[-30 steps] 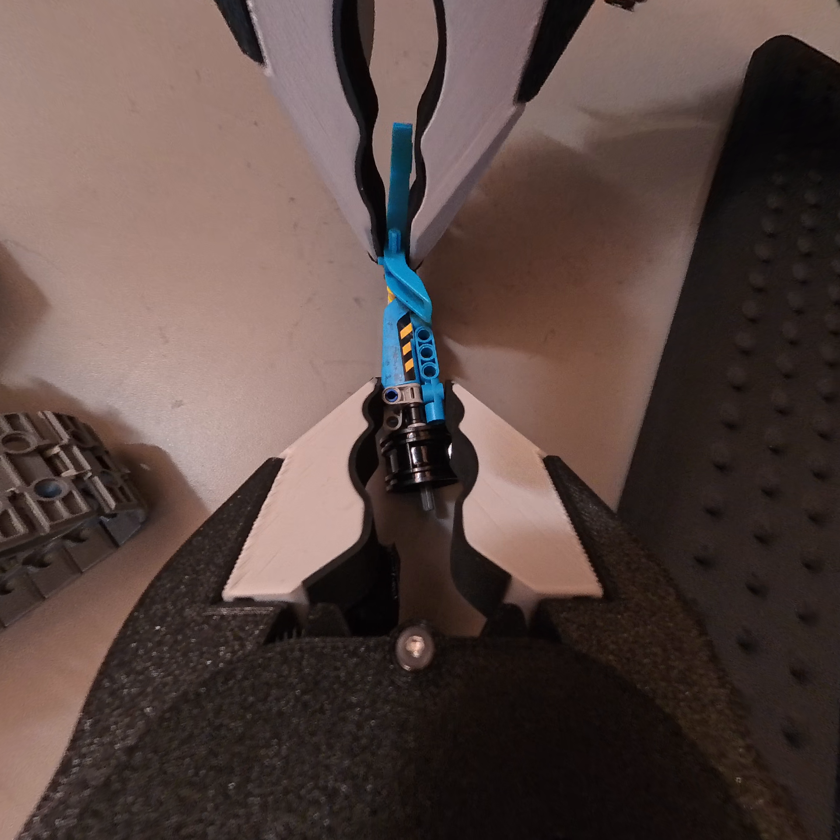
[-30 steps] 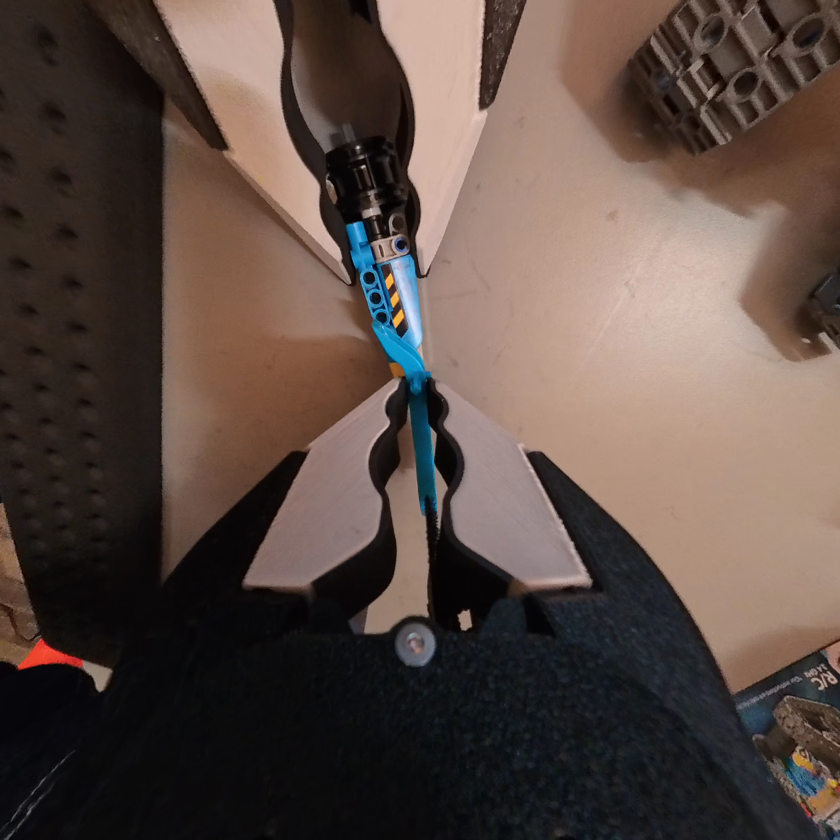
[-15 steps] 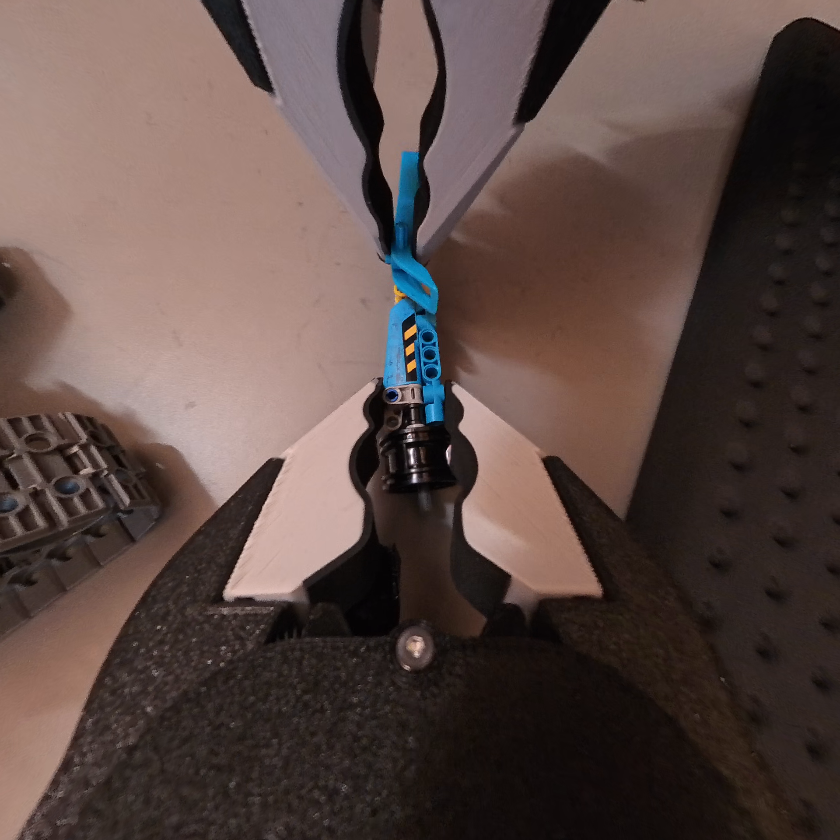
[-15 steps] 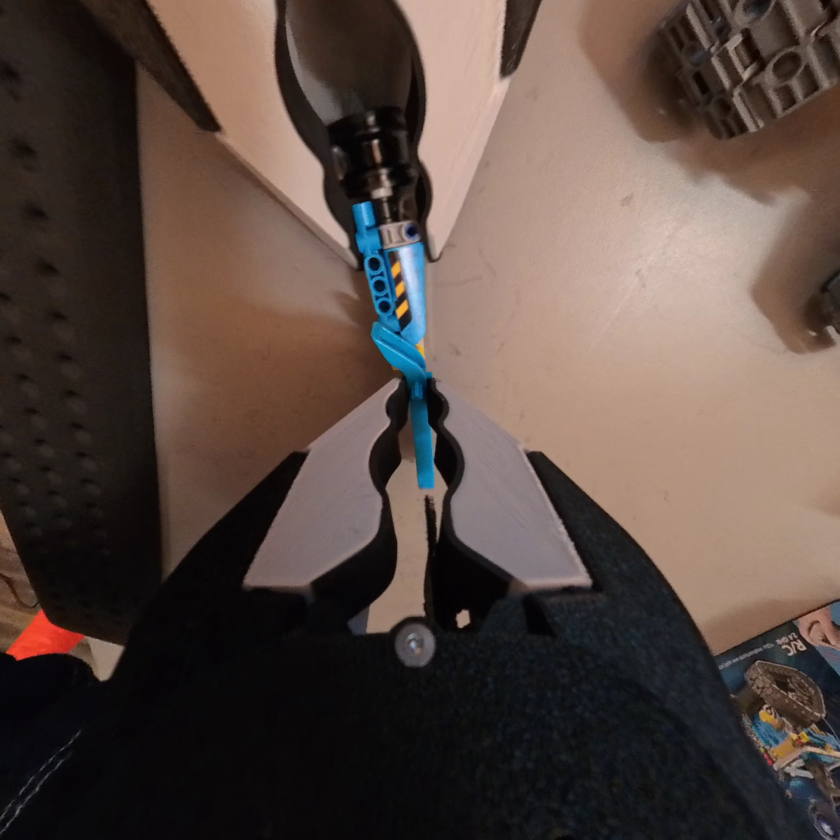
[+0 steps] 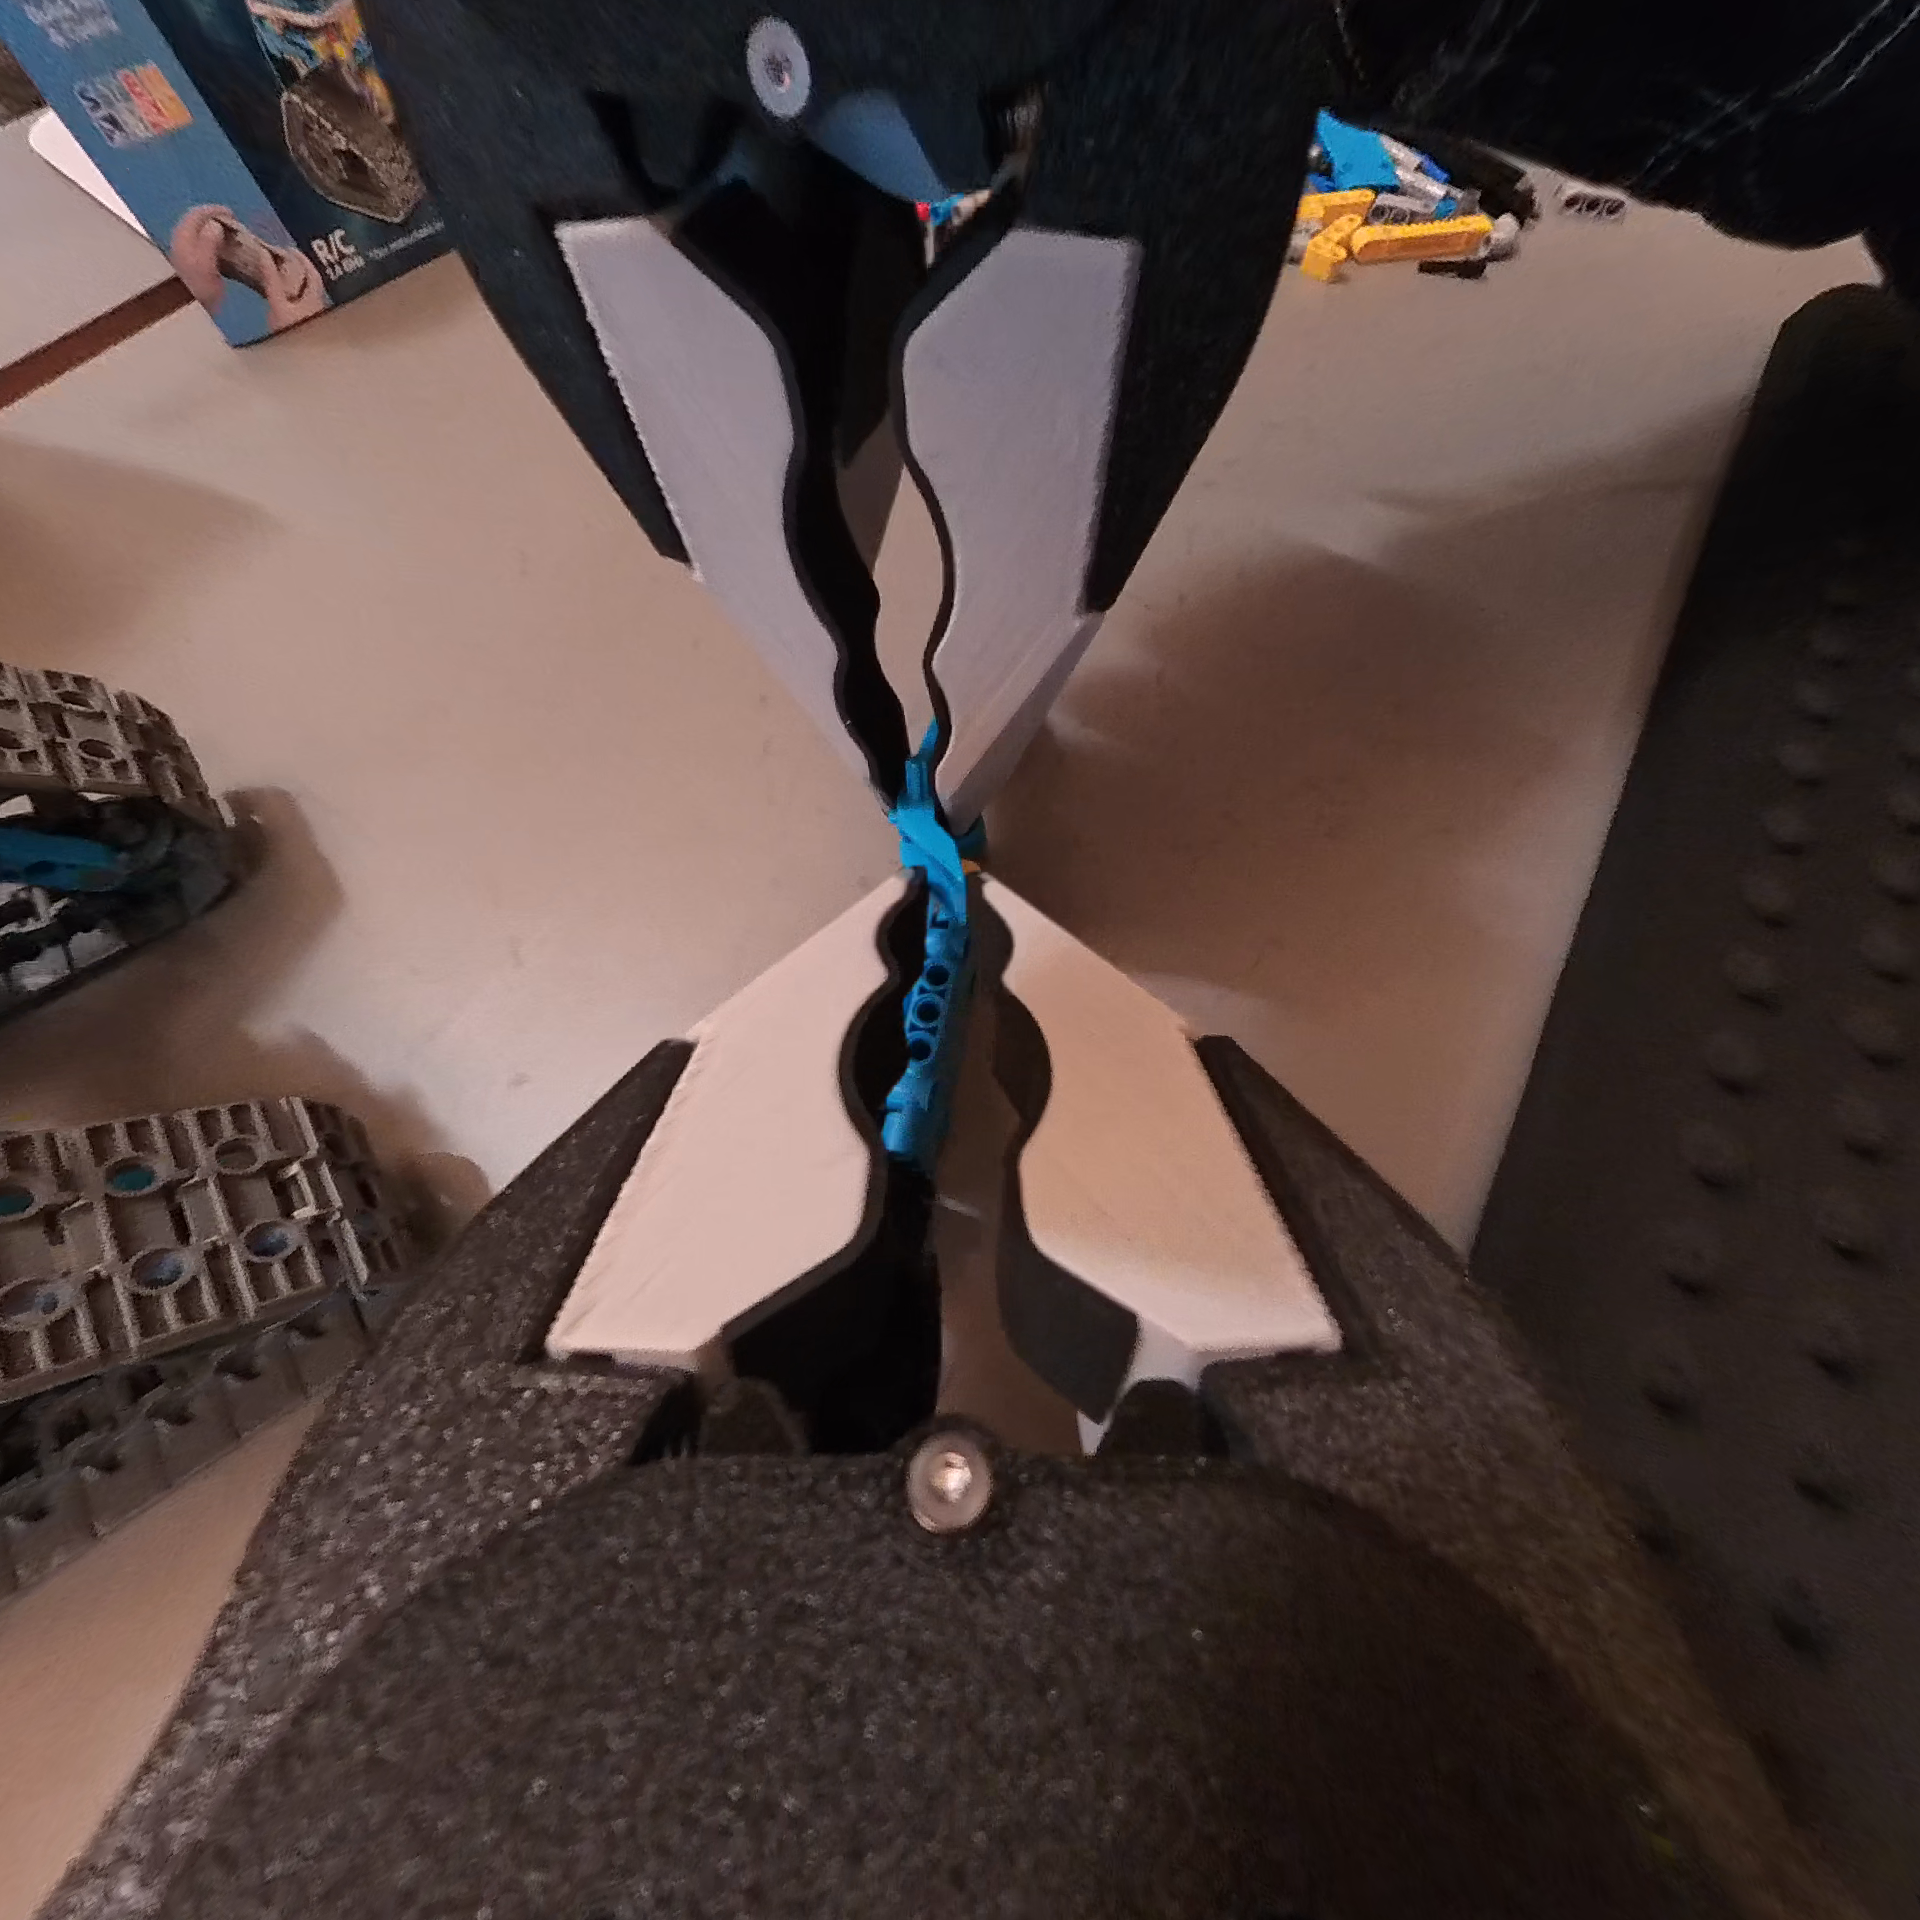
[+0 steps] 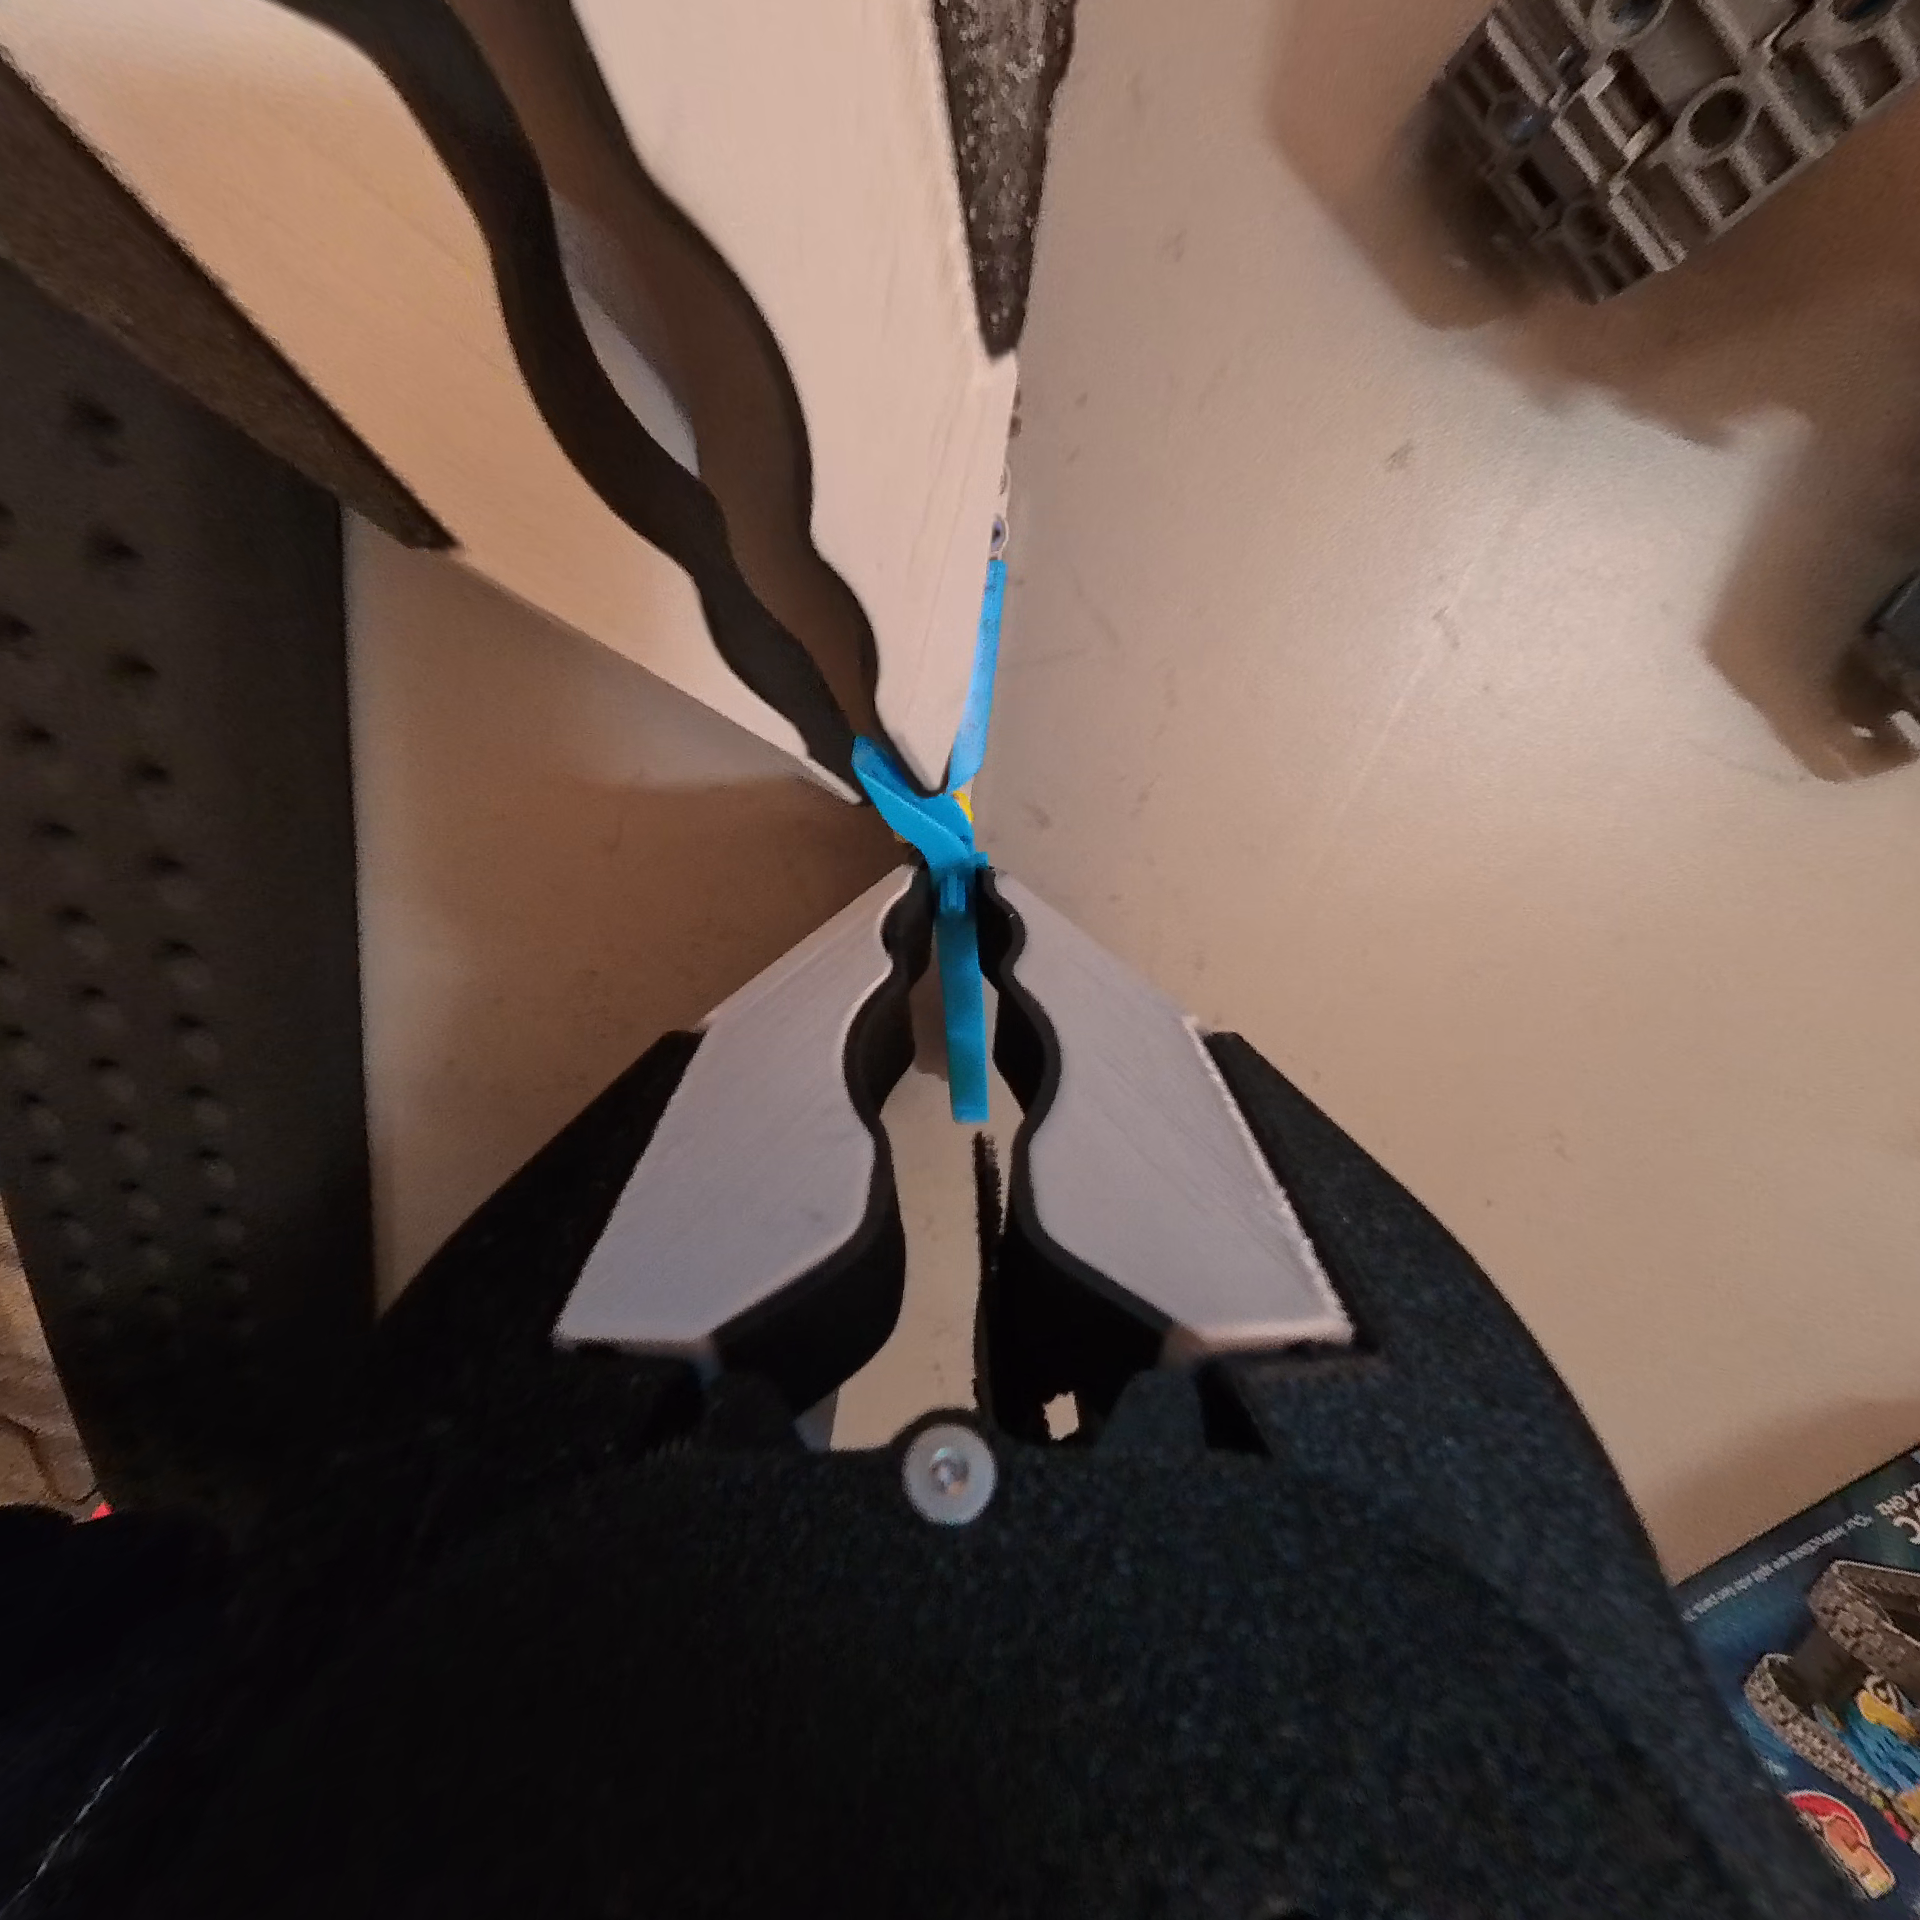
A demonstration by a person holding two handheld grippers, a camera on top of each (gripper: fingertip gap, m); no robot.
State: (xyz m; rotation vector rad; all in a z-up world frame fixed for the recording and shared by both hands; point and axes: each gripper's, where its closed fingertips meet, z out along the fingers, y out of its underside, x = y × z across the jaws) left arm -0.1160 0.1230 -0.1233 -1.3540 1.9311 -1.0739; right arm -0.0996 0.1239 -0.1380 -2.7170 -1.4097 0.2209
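My left gripper (image 5: 940,883) is shut on a blue beam assembly (image 5: 935,987) that lies deep between its white fingers. My right gripper (image 6: 951,883) is shut on a thin blue blade (image 6: 961,1018) joined to the front end of that assembly. The two grippers meet tip to tip above a beige table. In the left wrist view the right gripper (image 5: 925,805) comes down from the top. In the right wrist view the left gripper (image 6: 899,774) comes in from the upper left, over the blue joint (image 6: 914,805). The assembly's black hub is hidden.
Grey toy tracks (image 5: 156,1226) lie at the left, also seen top right in the right wrist view (image 6: 1662,135). A black studded mat (image 5: 1766,935) runs along one side. A blue box (image 5: 239,156) and loose yellow and blue pieces (image 5: 1392,229) lie farther off. Less than 4 cm separates the two grippers' tips.
The two grippers have closed the gap between them. The blue assembly now sits deeper in the left gripper, its striped part and black hub out of sight. The left view has tilted up.
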